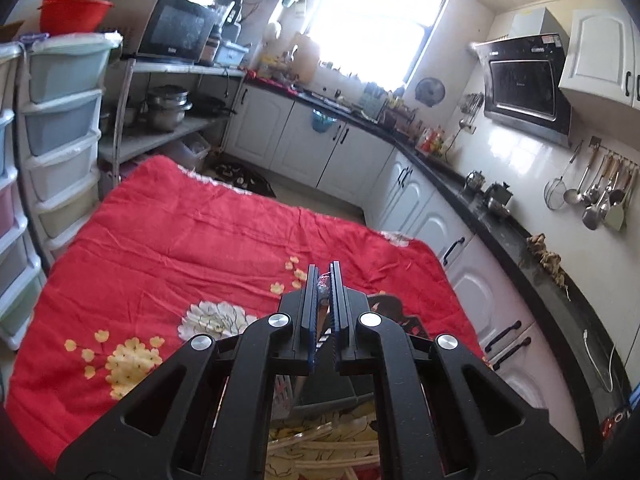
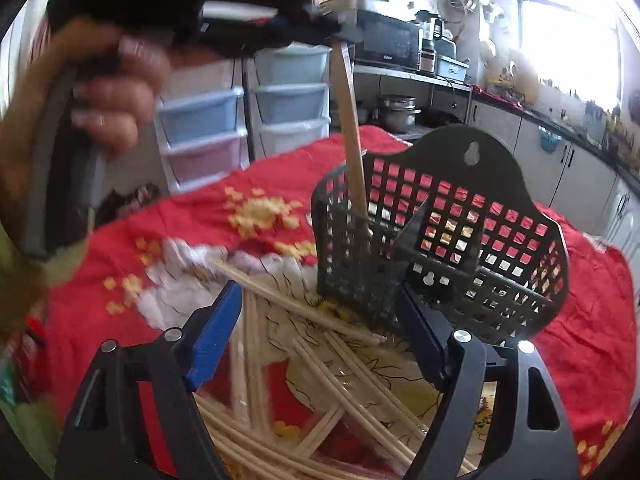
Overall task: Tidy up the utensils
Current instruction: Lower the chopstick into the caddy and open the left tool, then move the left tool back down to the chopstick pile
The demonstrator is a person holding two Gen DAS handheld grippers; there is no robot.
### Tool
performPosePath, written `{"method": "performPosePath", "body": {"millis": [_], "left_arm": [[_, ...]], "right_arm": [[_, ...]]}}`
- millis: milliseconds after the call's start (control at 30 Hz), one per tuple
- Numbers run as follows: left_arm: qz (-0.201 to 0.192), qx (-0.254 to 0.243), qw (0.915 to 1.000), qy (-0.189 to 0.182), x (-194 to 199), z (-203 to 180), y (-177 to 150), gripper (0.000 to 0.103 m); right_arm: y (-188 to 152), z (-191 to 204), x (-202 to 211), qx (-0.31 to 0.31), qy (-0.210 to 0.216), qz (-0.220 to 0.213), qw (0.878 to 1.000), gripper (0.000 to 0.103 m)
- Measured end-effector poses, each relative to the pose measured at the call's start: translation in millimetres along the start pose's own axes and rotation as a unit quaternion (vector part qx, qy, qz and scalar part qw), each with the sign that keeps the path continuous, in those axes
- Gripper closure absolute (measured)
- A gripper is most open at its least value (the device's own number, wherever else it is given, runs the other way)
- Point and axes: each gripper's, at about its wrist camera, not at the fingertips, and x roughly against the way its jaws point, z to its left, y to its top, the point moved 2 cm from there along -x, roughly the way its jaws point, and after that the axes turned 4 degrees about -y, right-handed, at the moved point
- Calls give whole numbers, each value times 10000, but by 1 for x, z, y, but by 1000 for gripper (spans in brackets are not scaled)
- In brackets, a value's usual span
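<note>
Right tongs [image 2: 320,332] gape above loose chopsticks [image 2: 340,356]; left tongs [image 2: 340,34], hand-held, clamp 1 chopstick [image 2: 352,132] upright in basket [image 2: 516,280].

On the table [image 2: 592,344], a cloth [image 2: 580,360] covers the top. The basket [image 2: 440,240] stands on the cloth at mid-right, its tall back wall on the far side and a divider splitting it into left and right compartments. One chopstick [image 2: 354,148] stands tilted in the left compartment, its top end clamped in the left claw [image 2: 340,34] above. Loose chopsticks [image 2: 320,380] lie crossed on the cloth near the basket's front, between the spread fingers of the right claw [image 2: 320,320]. Drawer towers [image 2: 240,120] stand behind the table at far left; a counter [image 1: 520,240] runs along the right.
</note>
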Motion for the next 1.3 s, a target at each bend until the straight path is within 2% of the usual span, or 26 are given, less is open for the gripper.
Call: {"method": "performPosePath", "body": {"millis": [67, 267, 367, 433, 567, 700, 767, 833, 1000, 1133, 1233, 1300], "left_arm": [[70, 42, 10000, 11, -4, 4, -4, 100], [133, 16, 9999, 15, -8, 5, -13, 98], [104, -86, 9999, 55, -5, 2, -16, 83], [95, -156, 9998, 73, -2, 1, -18, 68], [27, -302, 9995, 107, 7, -2, -23, 56], [-110, -407, 9991, 99, 21, -4, -27, 34], [-182, -476, 9986, 126, 29, -4, -29, 31], [-235, -500, 9984, 127, 38, -4, -33, 21], [-265, -515, 9980, 242, 53, 1, -45, 11], [-152, -437, 9984, 319, 60, 9, -60, 11], [-49, -413, 9983, 412, 63, 14, -73, 11], [4, -368, 9984, 439, 65, 18, -80, 11]], "right_arm": [[-4, 2, -7, 62, -92, 132, 9999, 29], [-17, 1, -14, 23, 6, 295, 9996, 33], [-21, 3, -16, 66, -8, 385, 9992, 38], [-23, 4, -16, 75, -35, 442, 9990, 39], [-26, 5, -12, 38, -28, 424, 9991, 39], [-28, 7, -6, -3, 17, 390, 9992, 39], [-29, 8, -3, -18, 31, 392, 9992, 39], [-31, 9, -1, -33, 31, 397, 9992, 39], [-33, 11, 7, -79, 55, 371, 9993, 39], [-34, 11, 13, -137, 52, 357, 9993, 38], [-37, 11, 19, -202, 49, 362, 9991, 31], [-39, 12, 23, -223, 32, 354, 9991, 30]]}}
